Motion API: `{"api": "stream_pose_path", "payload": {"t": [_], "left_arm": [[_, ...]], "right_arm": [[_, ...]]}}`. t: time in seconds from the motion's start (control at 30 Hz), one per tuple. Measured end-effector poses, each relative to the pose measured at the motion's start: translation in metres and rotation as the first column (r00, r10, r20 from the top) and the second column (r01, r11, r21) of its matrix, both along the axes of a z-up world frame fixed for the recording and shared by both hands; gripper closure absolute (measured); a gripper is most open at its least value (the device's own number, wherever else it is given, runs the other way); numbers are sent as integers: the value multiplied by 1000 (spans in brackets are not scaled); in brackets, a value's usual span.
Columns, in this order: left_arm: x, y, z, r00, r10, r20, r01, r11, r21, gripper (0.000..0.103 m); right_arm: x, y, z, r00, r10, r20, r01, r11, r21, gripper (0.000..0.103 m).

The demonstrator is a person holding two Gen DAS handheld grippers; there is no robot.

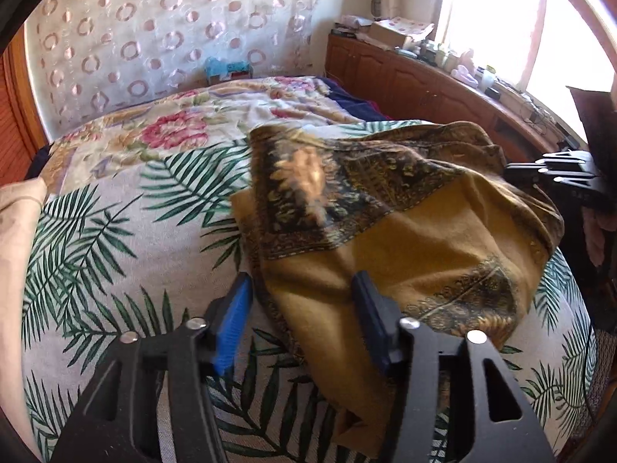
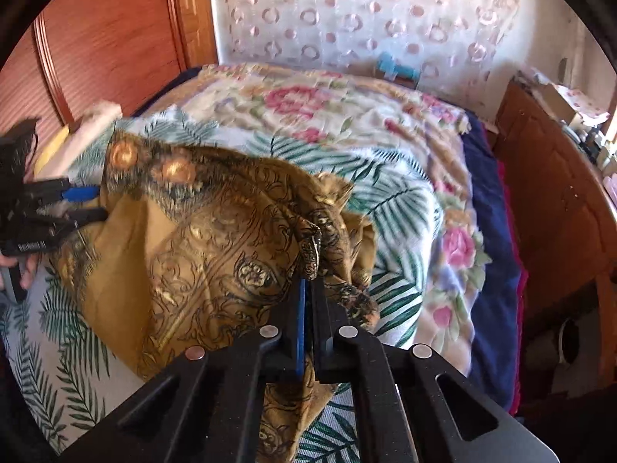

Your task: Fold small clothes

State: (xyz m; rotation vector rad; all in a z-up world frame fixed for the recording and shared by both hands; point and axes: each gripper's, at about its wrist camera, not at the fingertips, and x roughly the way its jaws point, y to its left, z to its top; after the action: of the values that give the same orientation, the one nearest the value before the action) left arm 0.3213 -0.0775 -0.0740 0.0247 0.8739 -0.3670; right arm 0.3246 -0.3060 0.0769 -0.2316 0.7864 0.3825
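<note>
The mustard-yellow patterned cloth lies rumpled on the palm-leaf sheet of the bed. Its near edge sits between the spread fingers of the left gripper, one finger resting on the fabric. The right gripper is pressed together, pinching a bunched fold of the cloth's far side.
</note>
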Motion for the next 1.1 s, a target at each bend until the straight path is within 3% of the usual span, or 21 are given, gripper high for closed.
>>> {"api": "stream_pose_path", "payload": {"t": [0.27, 0.47, 0.53, 0.6, 0.67, 0.73, 0.97, 1.1], "left_arm": [[1, 1, 0, 1000, 2, -2, -2, 1000, -2, 44], [2, 3, 0, 1000, -5, -3, 5, 1000, -3, 43], [4, 5, 1, 1000, -17, -14, 17, 1000, -5, 43], [11, 12, 4, 999, -7, -48, 5, 999, -37, 43], [18, 23, 8, 998, 20, -63, -25, 996, -89, 43], [24, 31, 11, 996, 50, -67, -58, 991, -122, 43], [49, 36, 3, 987, 60, -148, -91, 972, -215, 43], [57, 30, 2, 987, 34, -156, -69, 972, -223, 54]], "right_arm": [[-11, -12, 21, 980, -124, 154, 119, 992, 42, 103], [-5, -15, 15, 972, -182, 149, 177, 983, 46, 103], [-5, -16, 17, 976, -172, 135, 160, 982, 99, 101], [-6, -15, 14, 982, -158, 107, 144, 981, 129, 89], [-8, -13, 10, 985, -140, 98, 127, 984, 128, 57], [-6, -17, 7, 989, -130, 77, 120, 985, 123, 42], [18, -24, -16, 985, -172, -28, 174, 980, 94, 29], [28, -30, -23, 983, -168, -73, 177, 973, 146, 27]]}}
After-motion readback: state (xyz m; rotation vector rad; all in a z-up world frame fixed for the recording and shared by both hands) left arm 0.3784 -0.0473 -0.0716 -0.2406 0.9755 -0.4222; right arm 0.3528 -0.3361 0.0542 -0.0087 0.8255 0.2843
